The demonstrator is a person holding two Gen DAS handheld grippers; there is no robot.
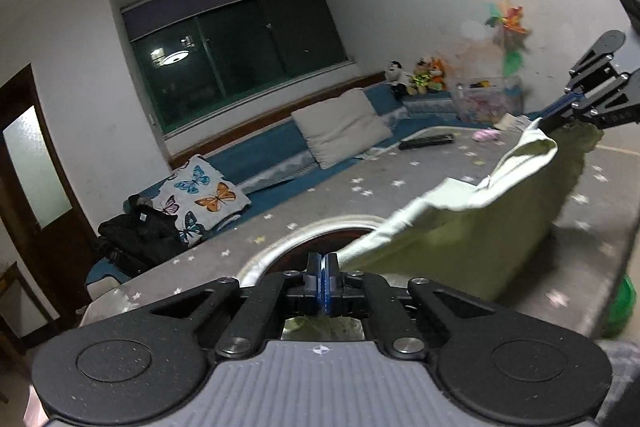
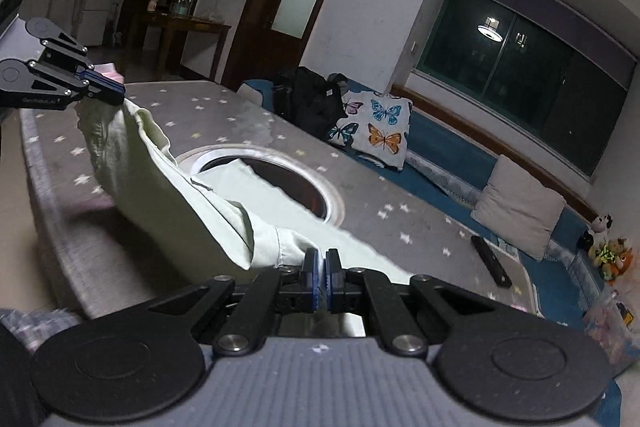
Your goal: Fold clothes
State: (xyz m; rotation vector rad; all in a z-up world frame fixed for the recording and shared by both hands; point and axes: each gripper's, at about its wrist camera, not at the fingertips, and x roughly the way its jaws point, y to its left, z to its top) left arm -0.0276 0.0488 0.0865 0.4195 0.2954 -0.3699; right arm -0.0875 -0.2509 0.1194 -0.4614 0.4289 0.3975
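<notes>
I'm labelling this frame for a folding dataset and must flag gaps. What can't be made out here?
- What kind of garment: both views show only a bunched pale green span between the left gripper and right gripper.
- Its lower hem: right wrist view, hidden behind the right gripper's body.
- What lies inside the round opening in the grey table cover: dark, partly covered by cloth.
- Toys: left wrist view, small and blurred.

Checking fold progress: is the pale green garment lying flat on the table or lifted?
Lifted. The pale green garment hangs sagging between the left claw and right claw, each shut on an edge, above the star-patterned table.
</notes>
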